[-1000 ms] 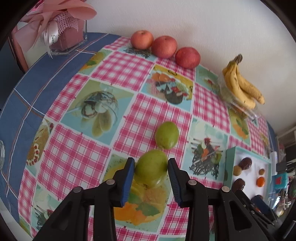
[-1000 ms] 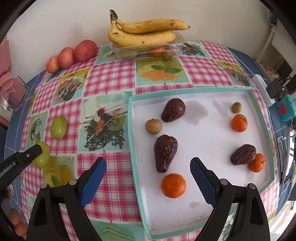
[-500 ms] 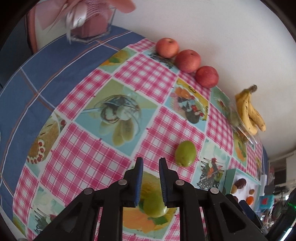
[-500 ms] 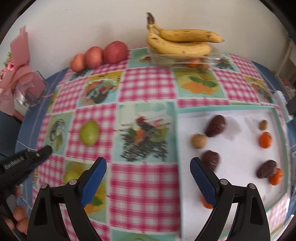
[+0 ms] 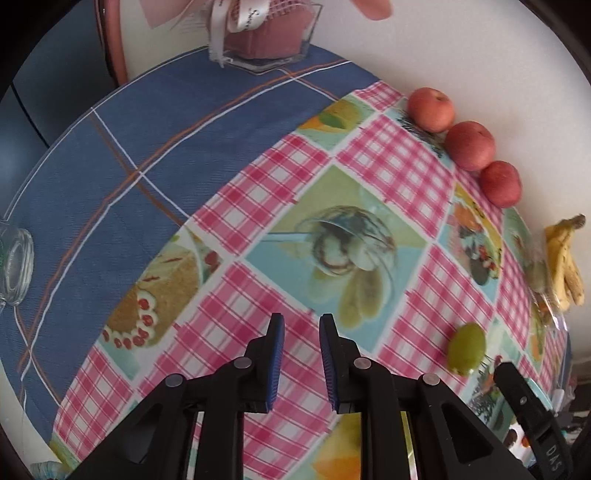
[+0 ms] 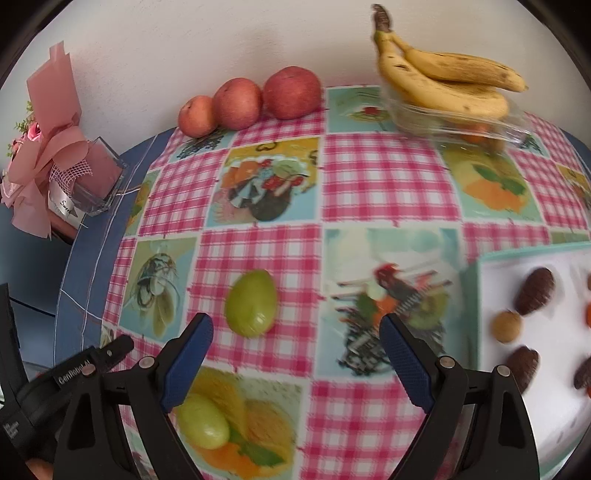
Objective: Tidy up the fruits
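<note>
Both claws hang over my checked cloth (image 6: 384,192): left claw (image 5: 301,354) nearly pinched, holding nothing; right claw (image 6: 295,363) spread wide near a green fruit (image 6: 252,303).

White ribbon (image 5: 242,16) on the pink gift box at the tabletop's far edge: script lettering, "Swee…" legible in left wrist view, rest cut off by the fold. Same ribbon (image 6: 66,206) in right wrist view reads "Sweet", small and slanted. Black arm of the left hand-held gripper (image 6: 79,373), seen low left in right wrist view: white print "GenRobot.AI", last chars partly blurred. A second, smaller white label lower on that arm, too blurred to read. Black arm of the other hand-held gripper (image 5: 546,448), low right in left wrist view: embossed "DAS", prob. part of a longer word, rest out of frame.
</note>
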